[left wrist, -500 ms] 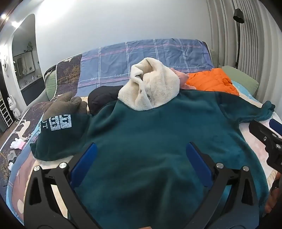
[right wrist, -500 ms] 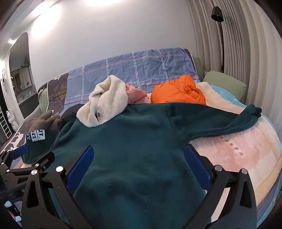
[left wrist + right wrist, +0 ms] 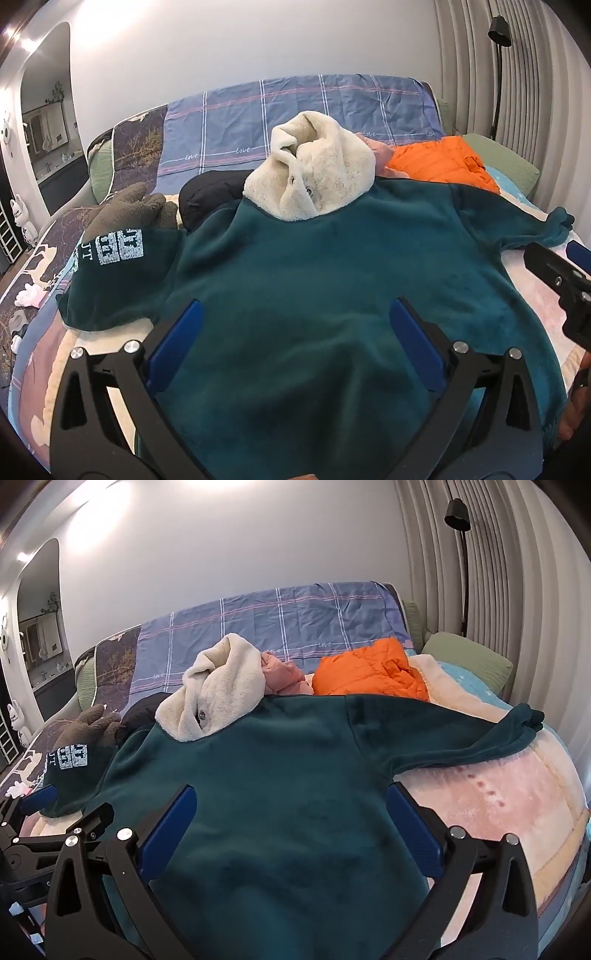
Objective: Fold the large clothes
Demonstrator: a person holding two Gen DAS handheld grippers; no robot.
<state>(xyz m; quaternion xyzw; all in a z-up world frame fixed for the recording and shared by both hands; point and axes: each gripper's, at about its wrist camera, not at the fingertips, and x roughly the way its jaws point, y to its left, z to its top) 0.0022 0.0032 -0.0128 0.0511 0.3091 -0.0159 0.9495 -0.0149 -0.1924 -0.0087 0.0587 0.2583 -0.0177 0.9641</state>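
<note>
A large dark teal fleece sweater [image 3: 325,280] lies spread flat on the bed; it also shows in the right wrist view [image 3: 280,775]. It has a cream fluffy collar [image 3: 314,177]. Its left sleeve [image 3: 118,273], with a white print, is bent inward. Its right sleeve [image 3: 480,742] stretches out to the right. My left gripper [image 3: 295,343] is open and empty above the sweater's lower body. My right gripper [image 3: 291,823] is open and empty above the lower body, further right. Each gripper shows at the edge of the other's view.
An orange puffer jacket [image 3: 373,672], a pink garment [image 3: 284,675], a black garment [image 3: 210,192] and a brown plush item [image 3: 133,210] lie behind the sweater. A blue checked sheet [image 3: 295,110] covers the headboard. A green pillow [image 3: 469,653] and floor lamp [image 3: 458,517] are at right.
Both views have shifted very slightly. The sweater lies as before and both grippers stay open.
</note>
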